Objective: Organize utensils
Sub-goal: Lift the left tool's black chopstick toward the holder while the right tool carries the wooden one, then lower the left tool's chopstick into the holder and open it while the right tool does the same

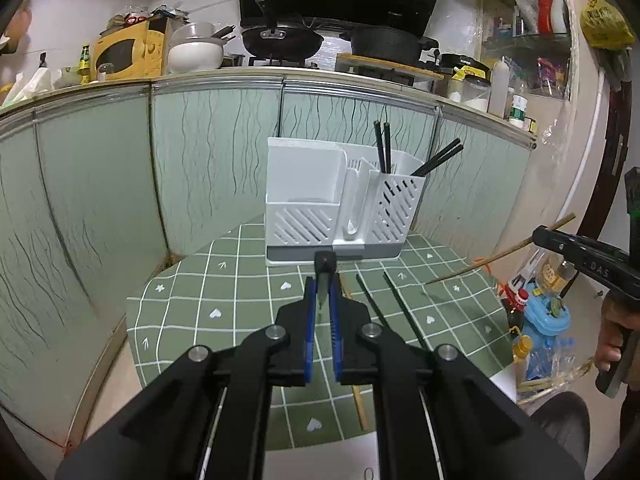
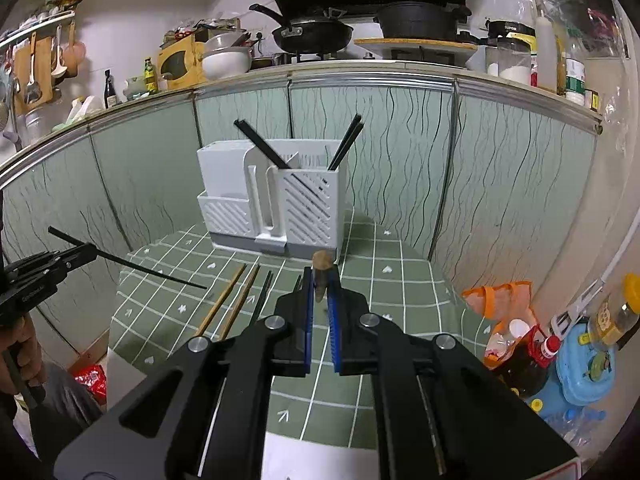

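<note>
Black chopstick (image 1: 325,268) pinched end-on in the left hand-held gripper (image 1: 322,300): from the left wrist view, its jaws are clamped on the stick, held level and aimed at the white utensil caddy (image 1: 332,200) at the far side of the green-tiled counter (image 1: 224,300). The grip is so near one end that the stick could pivot or slip out. At the right edge, the right hand-held gripper (image 1: 560,240) holds a wooden chopstick (image 1: 500,254) slanting down toward the cloth.

From the right wrist view, the right gripper is closed on that wooden stick, seen end-on. Four black chopsticks (image 2: 344,144) already lean in the caddy's right compartment and could block an entry. Wooden and black sticks (image 2: 240,300) lie loose near left; a low sweep might scatter them.
</note>
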`<state>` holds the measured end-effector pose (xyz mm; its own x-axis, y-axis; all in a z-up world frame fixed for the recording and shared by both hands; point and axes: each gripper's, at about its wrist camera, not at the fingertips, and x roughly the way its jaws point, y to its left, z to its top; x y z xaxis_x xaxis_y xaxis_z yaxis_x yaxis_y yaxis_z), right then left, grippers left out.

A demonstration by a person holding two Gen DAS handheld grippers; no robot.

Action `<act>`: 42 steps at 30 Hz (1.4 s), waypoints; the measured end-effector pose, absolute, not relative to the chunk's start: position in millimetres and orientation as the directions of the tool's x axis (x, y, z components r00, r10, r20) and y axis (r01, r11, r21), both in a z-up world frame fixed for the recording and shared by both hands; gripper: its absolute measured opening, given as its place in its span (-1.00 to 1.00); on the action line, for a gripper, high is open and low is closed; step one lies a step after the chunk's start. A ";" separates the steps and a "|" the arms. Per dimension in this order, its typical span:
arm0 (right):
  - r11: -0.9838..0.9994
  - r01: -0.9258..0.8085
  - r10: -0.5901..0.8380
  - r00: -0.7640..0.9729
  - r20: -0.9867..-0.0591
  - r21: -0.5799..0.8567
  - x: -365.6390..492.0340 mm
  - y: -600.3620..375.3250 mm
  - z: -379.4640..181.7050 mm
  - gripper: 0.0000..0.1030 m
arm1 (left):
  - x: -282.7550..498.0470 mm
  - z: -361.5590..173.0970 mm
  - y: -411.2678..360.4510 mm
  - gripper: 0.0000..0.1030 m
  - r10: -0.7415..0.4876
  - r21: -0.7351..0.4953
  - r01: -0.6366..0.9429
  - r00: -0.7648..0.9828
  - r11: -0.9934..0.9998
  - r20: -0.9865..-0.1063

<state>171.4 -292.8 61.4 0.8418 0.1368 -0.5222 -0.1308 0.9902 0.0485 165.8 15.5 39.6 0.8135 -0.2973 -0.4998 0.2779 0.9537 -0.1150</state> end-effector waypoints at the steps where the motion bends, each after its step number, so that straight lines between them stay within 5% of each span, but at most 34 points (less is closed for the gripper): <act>1: 0.990 -0.130 0.136 0.844 -0.519 0.049 173.5 -293.3 64.7 -0.87 | 168.2 42.0 14.5 -0.88 -0.301 -0.116 0.282 0.812 0.952 -0.500; 42: 0.980 -0.195 0.189 0.878 -0.440 0.033 265.9 -292.4 187.6 -0.87 | 279.4 179.2 -79.3 -0.88 -0.452 -0.109 0.448 0.796 0.887 -0.403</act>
<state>265.9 -292.4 187.6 0.8777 0.1892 -0.4403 -0.1949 0.9803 0.0326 279.4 -79.3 179.2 0.7959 -0.4518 -0.4031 0.4482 0.8872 -0.1094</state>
